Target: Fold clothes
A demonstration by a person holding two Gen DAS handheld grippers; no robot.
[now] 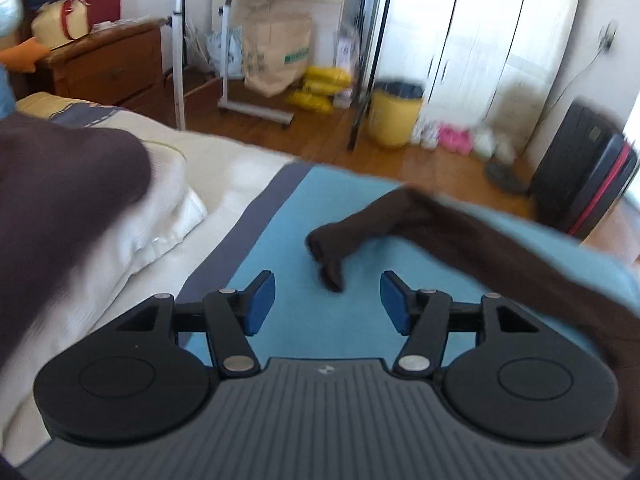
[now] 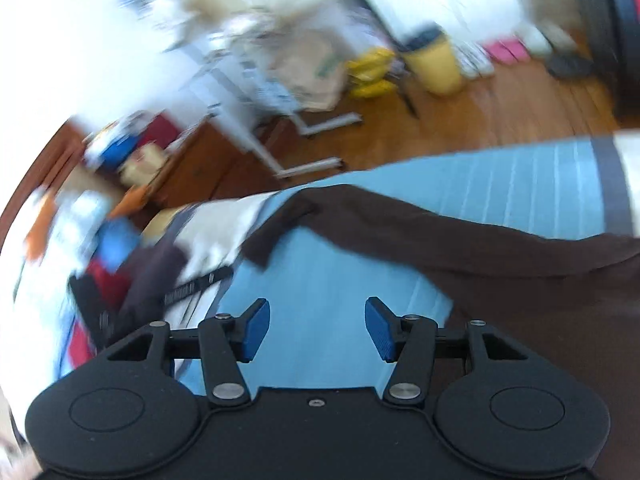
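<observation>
Here both the left gripper [image 1: 328, 304] and right gripper [image 2: 317, 330] stand wide and hold nothing above the blue mat [image 1: 280, 232]; the brown garment [image 2: 500, 248] lies partly spread on it, one sleeve [image 1: 332, 248] out. Better to pinch near a hem, both sides level.

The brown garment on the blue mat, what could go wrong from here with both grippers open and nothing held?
1. The brown garment's sleeve lies curled on the blue mat; a fold made now would likely trap that curl as a crease.
2. The right wrist view is heavily smeared, so the right gripper seems to be swinging fast and might miss its grasp.
3. The left gripper sits over bare mat just short of the sleeve tip; closing here could pinch the mat.
</observation>
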